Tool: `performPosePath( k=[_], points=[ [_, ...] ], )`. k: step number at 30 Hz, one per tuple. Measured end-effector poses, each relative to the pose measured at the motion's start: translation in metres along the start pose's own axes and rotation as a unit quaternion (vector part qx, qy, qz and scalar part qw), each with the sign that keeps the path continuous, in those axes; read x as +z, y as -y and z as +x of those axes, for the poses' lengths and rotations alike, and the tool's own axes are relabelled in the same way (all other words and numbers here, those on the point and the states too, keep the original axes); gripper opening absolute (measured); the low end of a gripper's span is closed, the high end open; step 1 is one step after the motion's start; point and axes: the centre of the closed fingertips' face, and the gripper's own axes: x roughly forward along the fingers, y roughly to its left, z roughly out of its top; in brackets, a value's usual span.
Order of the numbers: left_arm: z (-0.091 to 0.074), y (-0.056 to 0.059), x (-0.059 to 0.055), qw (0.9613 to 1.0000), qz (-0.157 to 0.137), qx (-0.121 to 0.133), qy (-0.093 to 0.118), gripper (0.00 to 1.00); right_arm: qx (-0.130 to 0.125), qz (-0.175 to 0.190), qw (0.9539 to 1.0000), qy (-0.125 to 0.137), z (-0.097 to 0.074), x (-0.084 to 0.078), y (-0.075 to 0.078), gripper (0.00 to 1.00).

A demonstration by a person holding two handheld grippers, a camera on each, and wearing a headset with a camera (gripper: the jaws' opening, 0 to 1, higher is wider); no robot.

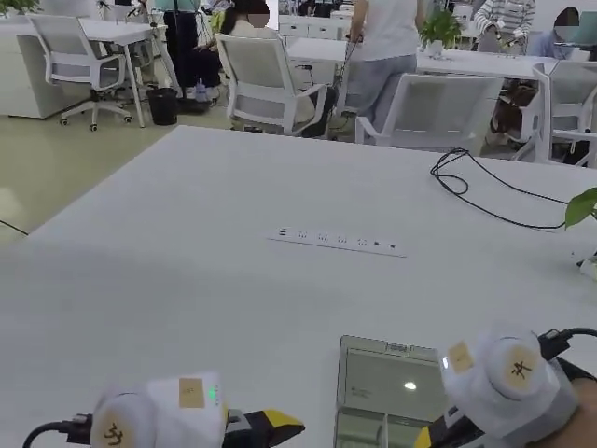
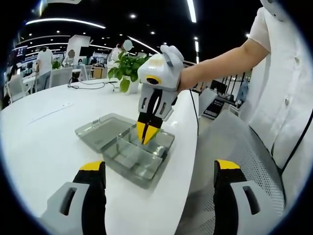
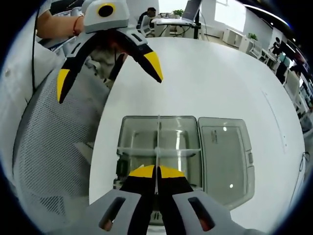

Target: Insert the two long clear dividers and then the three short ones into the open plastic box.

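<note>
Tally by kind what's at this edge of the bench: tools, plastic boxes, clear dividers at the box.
Tools: 2 (left tool, right tool)
Plastic box: 1
Clear dividers: 2 (seated divider, held divider)
Total: 5

Clear box [image 3: 139,134] lies open, lid [image 3: 225,156] flat — one divider [image 3: 158,137] upright crossing another.

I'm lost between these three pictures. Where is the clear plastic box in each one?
Head view: the plastic box sits at the bottom edge, right of centre, partly cut off.
Left gripper view: mid-picture, on the table near its edge.
Right gripper view: centre, with its lid open to the right.
Shared landmark: the right gripper, jaws shut on a clear divider over the box.
</note>
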Motion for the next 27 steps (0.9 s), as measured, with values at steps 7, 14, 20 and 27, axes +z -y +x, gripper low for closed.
performPosePath(
  k=[7,14,20,27],
  points=[
    [-0.001,-0.001,0.001,1.0000,-0.001,0.003,0.003,0.93,0.001,-0.013,0.9997,-0.022,0.005,-0.004,0.000,0.03],
    [-0.002,-0.002,0.000,1.0000,-0.002,0.003,0.001,0.93,0.000,-0.003,0.9998,-0.020,0.005,-0.005,0.000,0.03],
    [-0.002,-0.002,0.000,1.0000,-0.002,0.002,0.000,0.93,-0.003,0.012,0.9999,-0.011,0.004,-0.004,0.000,0.04],
    [-0.003,-0.002,0.001,1.0000,-0.001,0.003,0.000,0.93,-0.010,0.031,0.9994,0.011,-0.006,0.000,0.003,0.09]
  ],
)
